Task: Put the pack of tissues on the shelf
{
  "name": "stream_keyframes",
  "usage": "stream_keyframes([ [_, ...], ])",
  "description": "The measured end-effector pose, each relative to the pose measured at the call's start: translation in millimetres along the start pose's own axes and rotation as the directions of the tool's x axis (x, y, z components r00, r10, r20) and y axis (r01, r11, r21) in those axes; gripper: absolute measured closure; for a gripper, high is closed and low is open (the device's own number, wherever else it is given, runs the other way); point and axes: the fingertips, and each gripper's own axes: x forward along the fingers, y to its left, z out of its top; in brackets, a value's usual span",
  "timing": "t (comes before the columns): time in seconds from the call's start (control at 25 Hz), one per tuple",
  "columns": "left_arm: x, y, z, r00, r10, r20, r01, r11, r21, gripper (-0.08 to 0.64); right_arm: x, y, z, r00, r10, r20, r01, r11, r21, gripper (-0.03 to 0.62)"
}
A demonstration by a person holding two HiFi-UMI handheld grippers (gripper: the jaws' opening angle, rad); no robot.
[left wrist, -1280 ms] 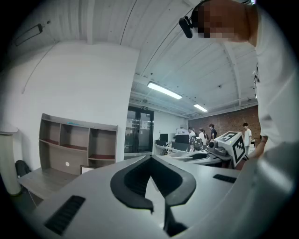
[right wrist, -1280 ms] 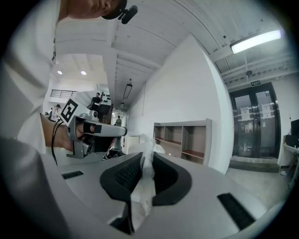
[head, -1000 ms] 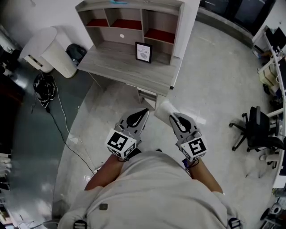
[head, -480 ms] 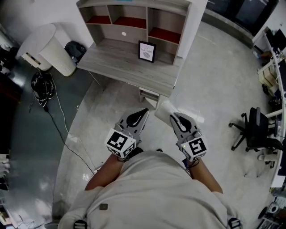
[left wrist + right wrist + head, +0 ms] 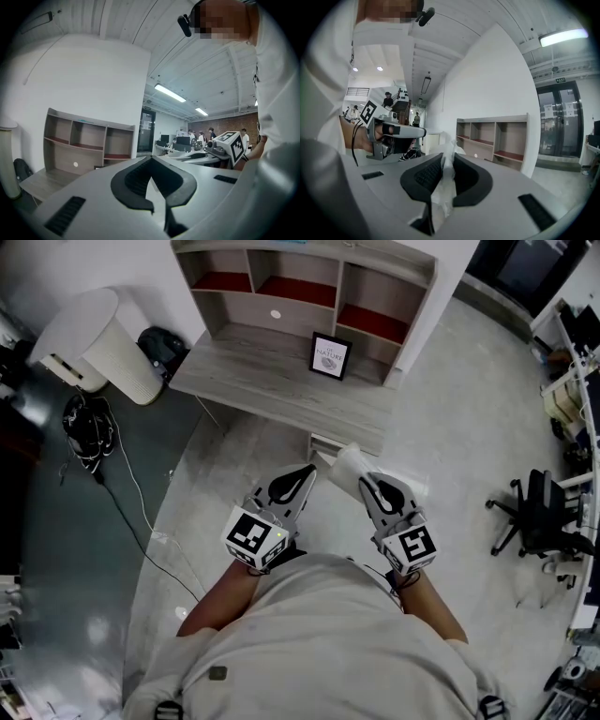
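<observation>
Out front at chest height, right gripper is pinching the pack of tissues by its plastic wrapper. Left gripper is pressed together, nothing in it. Shelf unit on the desk is well ahead, looks out of reach. Plan: close in, hold the pinch firm since thin film can slip, pass above the picture frame, set the pack flat in a cubby before letting go

Crinkly white tissue pack held short of shelf.
</observation>
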Motion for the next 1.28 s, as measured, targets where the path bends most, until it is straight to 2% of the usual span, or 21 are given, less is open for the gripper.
stream_keyframes([
  [0.32, -32, 72, 15, 0.999, -0.045, -0.005, 0.045, 0.999, 0.0, 0.545, 73, 36, 23, 1.0, -0.024, 0.003, 0.024, 1.0, 0.008, 0.529],
  [0.6, -44, 102, 11, 0.998, -0.054, -0.008, 0.054, 0.998, -0.018, 0.545, 100, 49, 25, 0.999, -0.033, -0.012, 0.033, 0.999, 0.015, 0.529],
  [0.92, -29, 120, 6, 0.999, -0.048, -0.019, 0.048, 0.999, -0.022, 0.545, 118, 35, 18, 0.999, -0.026, -0.019, 0.027, 0.999, 0.032, 0.529],
  [1.28, 14, 149, 2, 0.999, 0.012, -0.034, -0.013, 0.999, -0.049, 0.545, 155, -10, 21, 0.999, 0.045, 0.008, -0.045, 0.999, 0.029, 0.529],
])
